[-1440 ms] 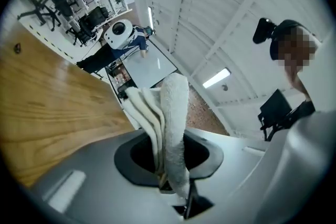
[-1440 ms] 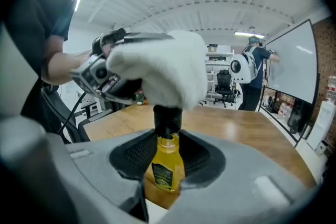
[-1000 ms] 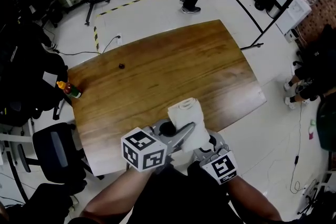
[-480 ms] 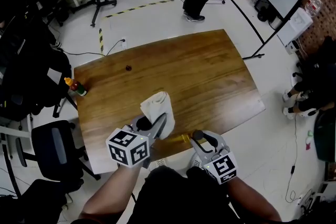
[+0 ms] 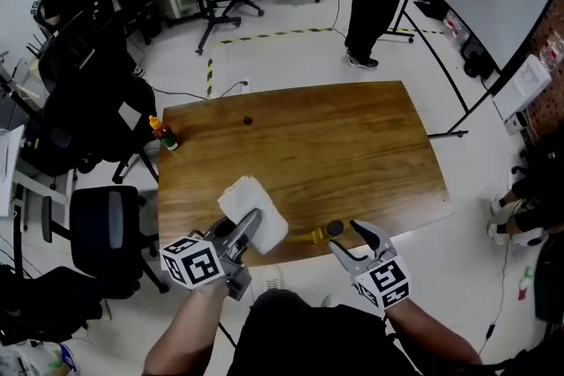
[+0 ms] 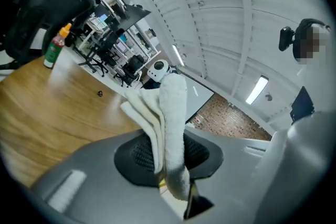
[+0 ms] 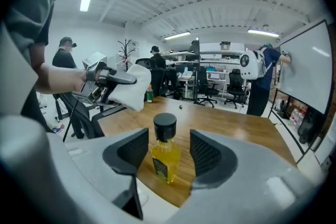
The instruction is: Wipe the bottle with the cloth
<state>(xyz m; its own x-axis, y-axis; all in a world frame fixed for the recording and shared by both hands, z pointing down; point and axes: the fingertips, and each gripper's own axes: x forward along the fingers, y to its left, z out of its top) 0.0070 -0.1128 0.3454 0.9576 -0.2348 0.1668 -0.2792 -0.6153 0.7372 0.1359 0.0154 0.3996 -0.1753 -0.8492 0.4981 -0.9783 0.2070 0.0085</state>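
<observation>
A: The right claw has its jaws spread wide, having just been opening. The bottle stands upright between the pads, clear of both.

B: Where on the desk?

A: At the near edge. From the head view little shows besides its black cap and a sliver of yellow. The label is too small to read.

B: And the left claw?

A: It is clamped on the folded white cloth, held off to the bottle's left, apart from it. The cloth covers much of the pads.

B: Anything else?

A: A green bottle with an orange cap at the desk's far left edge, and a small dark thing I can't identify.
</observation>
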